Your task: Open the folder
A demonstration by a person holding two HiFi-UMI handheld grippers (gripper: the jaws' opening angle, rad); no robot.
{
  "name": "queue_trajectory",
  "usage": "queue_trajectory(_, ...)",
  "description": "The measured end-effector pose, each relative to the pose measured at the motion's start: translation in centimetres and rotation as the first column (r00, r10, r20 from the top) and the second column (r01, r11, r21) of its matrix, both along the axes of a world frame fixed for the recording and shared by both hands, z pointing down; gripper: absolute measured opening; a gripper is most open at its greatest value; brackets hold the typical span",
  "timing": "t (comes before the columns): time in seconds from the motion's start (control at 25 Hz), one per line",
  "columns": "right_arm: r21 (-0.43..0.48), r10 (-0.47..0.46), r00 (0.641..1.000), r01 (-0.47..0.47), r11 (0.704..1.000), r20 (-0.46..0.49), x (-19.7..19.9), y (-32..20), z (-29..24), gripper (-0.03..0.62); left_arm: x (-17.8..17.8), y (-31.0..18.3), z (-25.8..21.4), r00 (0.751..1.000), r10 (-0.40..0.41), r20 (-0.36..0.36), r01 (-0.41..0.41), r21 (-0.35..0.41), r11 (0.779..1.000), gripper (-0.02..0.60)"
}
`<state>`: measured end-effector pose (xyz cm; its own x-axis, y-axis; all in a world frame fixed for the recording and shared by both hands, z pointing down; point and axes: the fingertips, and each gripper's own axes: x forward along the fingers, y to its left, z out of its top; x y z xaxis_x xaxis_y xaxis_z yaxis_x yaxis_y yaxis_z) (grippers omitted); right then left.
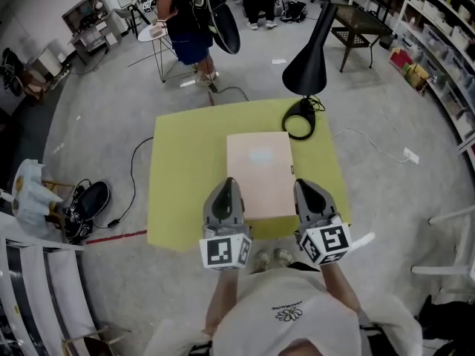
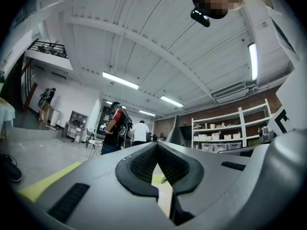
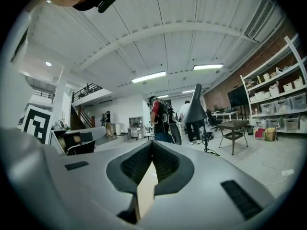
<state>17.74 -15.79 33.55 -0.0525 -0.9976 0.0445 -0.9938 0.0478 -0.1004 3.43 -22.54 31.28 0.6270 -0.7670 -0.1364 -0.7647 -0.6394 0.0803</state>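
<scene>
- The yellow-green table (image 1: 185, 176) is the largest thing here. Most of its top is bare, which we judge leaves room for a cover to swing out flat.
- The folder (image 1: 260, 173), pale pink-beige, lies flat and closed at the middle of the table. Its long sides run away from us and its short near edge sits close to the table's near edge, so it is within easy reach. We cannot tell from here which long side is the spine.
- The black lamp (image 1: 312, 47) stands at the far right corner with its ring base just beyond the folder's far right corner. It is apart from the folder, and we judge it is out of the way unless the cover swings to the right.
- The left gripper (image 1: 228, 185) is held about level over the folder's near left corner. Its jaws are pressed fully together with nothing between them, and only table and folder show through the slit below.
- The right gripper (image 1: 304, 187) is level just beside the folder's near right edge. Its jaws are closed as well and hold nothing, and a pale strip of folder shows through the gap.
- We take the two grippers bracketing the near end as an approach. No pad is on the cover yet, so the opening has not begun, and the jaws must part before an edge can be pinched.
</scene>
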Motion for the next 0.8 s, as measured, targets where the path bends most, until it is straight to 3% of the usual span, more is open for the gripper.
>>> queue_trajectory(0.24,0.006,0.011,1.000,-0.011,1.000,0.028,1.6,-0.3,0.4,0.013,0.9,-0.5,-0.8,1.000,-0.023,0.003,0.023,0.025,0.999,0.015)
queue_trajectory(0.4,-0.004,-0.007,0.999,0.007,1.000,0.037,1.9,-0.3,0.8,0.013,0.7,-0.7,0.3,0.996,-0.021,-0.084,0.014,-0.079,0.997,0.023)
queue_trajectory(0.44,-0.007,-0.023,0.999,0.024,1.000,0.041,1.8,-0.4,0.9,0.014,0.7,-0.8,0.5,0.992,-0.008,-0.122,-0.006,-0.110,0.994,0.066)
queue_trajectory(0.48,-0.012,-0.043,0.998,0.043,0.999,0.048,1.6,-0.5,1.0,0.014,0.7,-1.1,0.8,0.987,0.002,-0.162,-0.024,-0.136,0.990,0.146)
queue_trajectory(0.52,-0.017,-0.059,0.997,0.060,0.998,0.056,1.4,-0.5,1.2,0.014,0.6,-1.4,1.3,0.980,0.002,-0.200,-0.035,-0.163,0.986,0.269)
queue_trajectory(0.56,-0.024,-0.069,0.996,0.070,0.997,0.063,1.3,-0.5,1.3,0.013,0.2,-1.8,2.0,0.972,-0.008,-0.234,-0.039,-0.196,0.980,0.319)
queue_trajectory(0.64,-0.039,-0.075,0.994,0.078,0.996,0.075,1.0,-0.4,1.8,0.014,-0.9,-2.4,4.2,0.954,-0.050,-0.296,-0.041,-0.293,0.955,0.337)
queue_trajectory(0.8,-0.060,-0.089,0.990,0.096,0.994,0.105,1.0,-0.5,2.6,0.014,-3.4,-2.6,9.4,0.893,-0.158,-0.422,-0.082,-0.497,0.864,0.337)
